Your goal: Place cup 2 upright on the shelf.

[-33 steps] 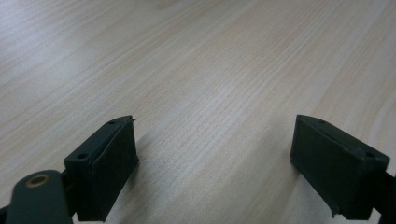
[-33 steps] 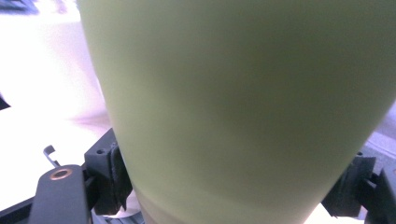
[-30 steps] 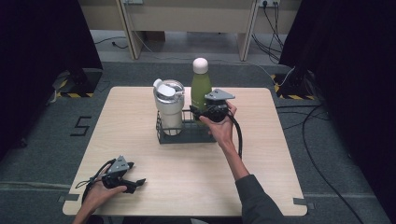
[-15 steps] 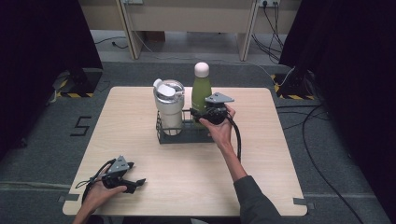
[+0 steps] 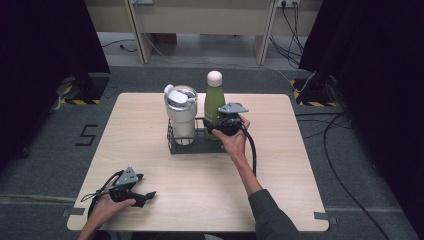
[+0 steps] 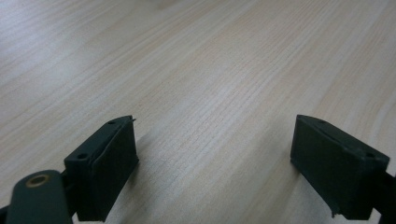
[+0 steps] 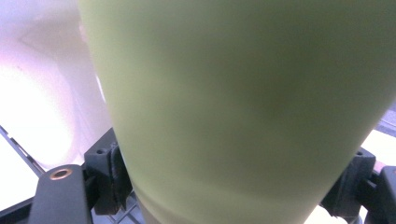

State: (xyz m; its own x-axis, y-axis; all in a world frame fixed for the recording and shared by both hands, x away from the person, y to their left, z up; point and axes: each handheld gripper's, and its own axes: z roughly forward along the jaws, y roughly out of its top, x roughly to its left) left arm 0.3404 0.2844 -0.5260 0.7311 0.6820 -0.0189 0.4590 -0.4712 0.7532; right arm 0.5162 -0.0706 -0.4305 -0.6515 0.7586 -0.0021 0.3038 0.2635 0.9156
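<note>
While the right gripper (image 5: 220, 126) clamps the green bottle (image 5: 214, 102) in the rack (image 5: 192, 146), the left gripper (image 6: 215, 163) rests wide open near-left.

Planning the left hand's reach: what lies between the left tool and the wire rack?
Only bare tabletop in the high view, between the left tool and the wire rack.

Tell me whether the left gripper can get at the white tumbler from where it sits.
Probably yes. The left gripper rests open at the table's near-left edge, and bare tabletop lies between it and the white tumbler. The tumbler stands in the black rack, its left side unblocked; the right gripper is shut on the green bottle beside it.
</note>
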